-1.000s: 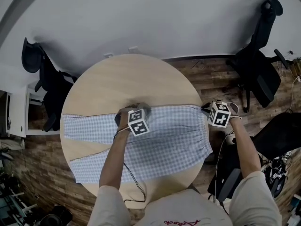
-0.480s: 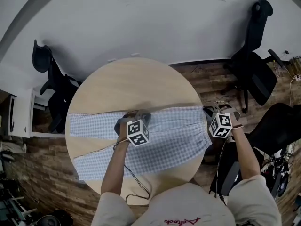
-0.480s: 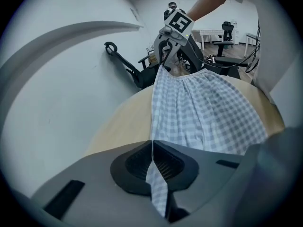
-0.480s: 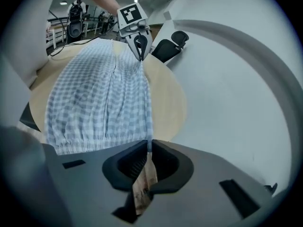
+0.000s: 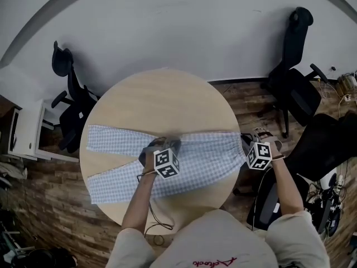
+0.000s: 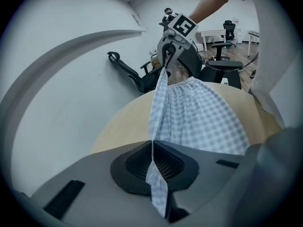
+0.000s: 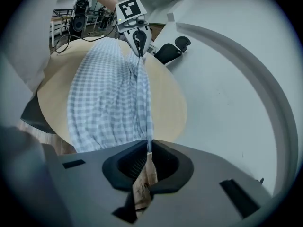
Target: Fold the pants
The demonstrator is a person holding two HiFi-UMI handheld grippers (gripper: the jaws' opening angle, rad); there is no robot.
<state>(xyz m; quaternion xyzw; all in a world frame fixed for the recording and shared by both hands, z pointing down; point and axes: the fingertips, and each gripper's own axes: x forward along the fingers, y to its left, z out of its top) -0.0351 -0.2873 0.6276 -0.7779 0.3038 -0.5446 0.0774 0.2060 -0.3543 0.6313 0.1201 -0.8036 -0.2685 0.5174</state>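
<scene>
The checked pants [image 5: 195,155] lie across the round worktop [image 5: 162,102], far edge pinched up. The left tool [image 5: 172,144] is clamped on it mid-length, the right tool [image 5: 249,139] at the waistband. Both forearms reach forward, tools tilted down; black office chairs [image 5: 293,82] stand on the wood floor [image 5: 245,94].

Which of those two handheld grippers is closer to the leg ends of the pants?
Left. The left gripper pinches the pants about midway along; the right gripper pinches the waistband, the far end from the leg ends.

Pale short-sleeved shirt [image 5: 223,242], grey left claw [image 6: 152,145], grey right claw [image 7: 147,148], black-and-white marker cubes [image 5: 166,163]
</scene>
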